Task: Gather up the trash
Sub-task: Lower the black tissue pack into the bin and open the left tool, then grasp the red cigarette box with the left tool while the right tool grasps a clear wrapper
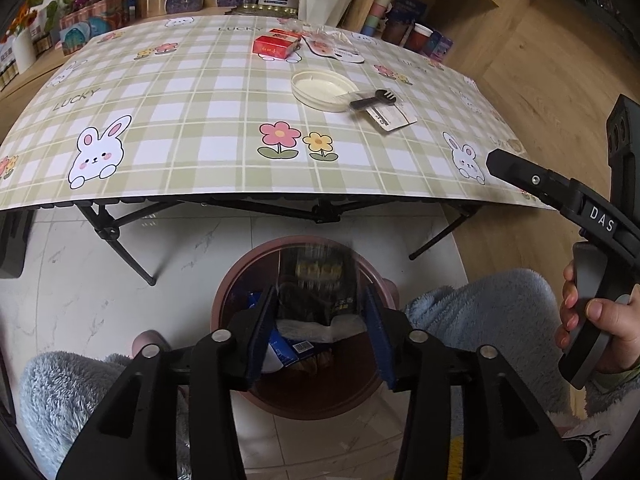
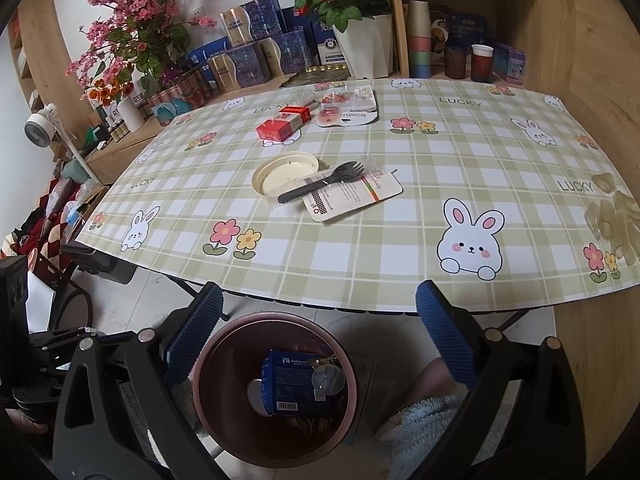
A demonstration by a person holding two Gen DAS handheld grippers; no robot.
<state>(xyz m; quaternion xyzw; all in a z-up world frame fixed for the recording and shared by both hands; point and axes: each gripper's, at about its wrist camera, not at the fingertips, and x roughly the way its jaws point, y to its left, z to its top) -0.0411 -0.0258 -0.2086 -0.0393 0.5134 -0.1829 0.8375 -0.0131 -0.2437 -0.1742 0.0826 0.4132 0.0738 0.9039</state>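
Down at the floor, the left tongs [image 1: 320,328] hang over a reddish-brown bin [image 1: 240,280] with their blue pads partly spread; a blurred, see-through wrapper [image 1: 318,268] sits in the gap between them above the bin's mouth, and whether the pads touch it cannot be told. The right tongs [image 2: 318,328] stand spread wide with nothing between their pads, just above the near edge of the same bin [image 2: 208,364]. Inside it lie a blue carton [image 2: 288,384] with a barcode, a clear round lid [image 2: 328,378] and something white beneath. A hand [image 1: 592,320] grips the handle of the right tongs at the edge of the left view, beside fuzzy pale-blue sleeves or trousers. Up on the bench [image 2: 400,240], covered with a green checked cloth printed with rabbits and flowers, more trash waits — a cream round lid [image 2: 280,174], a black plastic fork [image 2: 324,182] resting across it and across a printed paper packet [image 2: 352,196]. Farther back sit a red box [image 2: 284,124] and a flat clear packet with a pink print [image 2: 348,106]. A crumpled clear film [image 2: 614,216] lies at the bench's right edge. Behind the bench stand boxes, flower pots and stacked cups.
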